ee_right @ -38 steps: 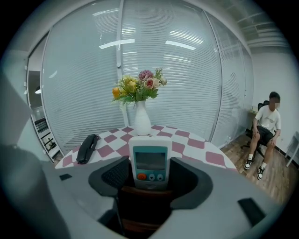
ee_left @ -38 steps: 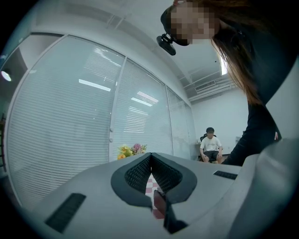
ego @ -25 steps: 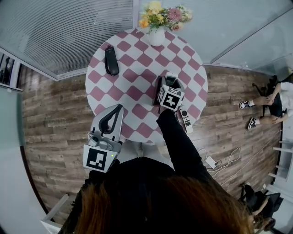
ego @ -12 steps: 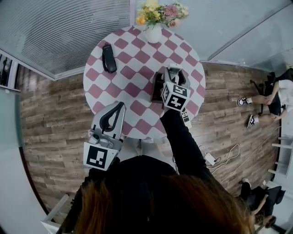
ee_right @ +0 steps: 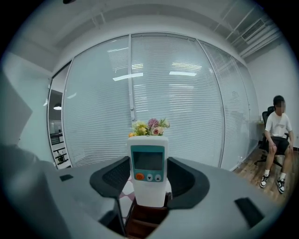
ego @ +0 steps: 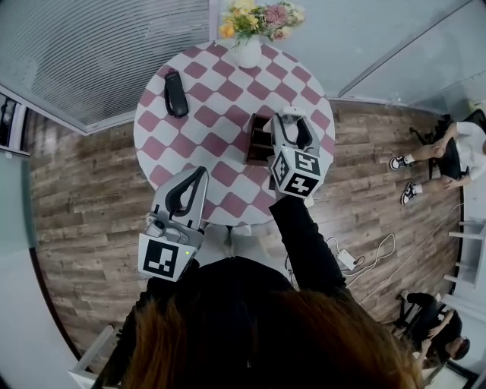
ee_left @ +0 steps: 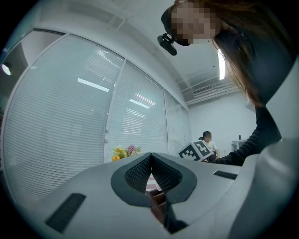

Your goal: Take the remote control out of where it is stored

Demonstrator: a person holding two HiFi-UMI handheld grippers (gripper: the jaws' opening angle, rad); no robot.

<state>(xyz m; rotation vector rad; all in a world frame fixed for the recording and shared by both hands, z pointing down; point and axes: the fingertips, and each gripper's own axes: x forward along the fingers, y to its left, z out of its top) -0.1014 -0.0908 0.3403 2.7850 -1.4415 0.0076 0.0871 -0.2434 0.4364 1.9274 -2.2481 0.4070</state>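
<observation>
Holding my left gripper (ego: 200, 173) low at the near edge of the table (ego: 162, 144), I have its jaws pressed together at the tips with nothing between them; it takes no part in the lift. Just beyond and to the right, my right gripper (ee_right: 148, 184) is clamped on the remote (ee_right: 148, 168), one pad on each long side of the white body. The remote is upright, its teal-framed screen and orange button facing the right gripper's camera. Directly beneath it is the brown holder (ee_right: 142, 223), open at the top. The remote's lower edge sits at about the level of the holder's mouth, and I cannot tell whether it has fully cleared the rim. In the head view the holder (ego: 258, 140) stands right of the table's centre, with the gripper over its right side. I judge the task mostly done: the grasp is made and the remote is raised nearly or wholly out of its slot. What is left, as I see it, is to lift it clear and carry it away from the holder. Farther across the checked top lies a black handset (ego: 175, 94), well apart and untouched. At the far rim stand the flowers (ego: 254, 19) in a white vase, with slatted blinds (ee_right: 187, 107) behind and a seated person (ee_right: 278, 140) off to the right.
</observation>
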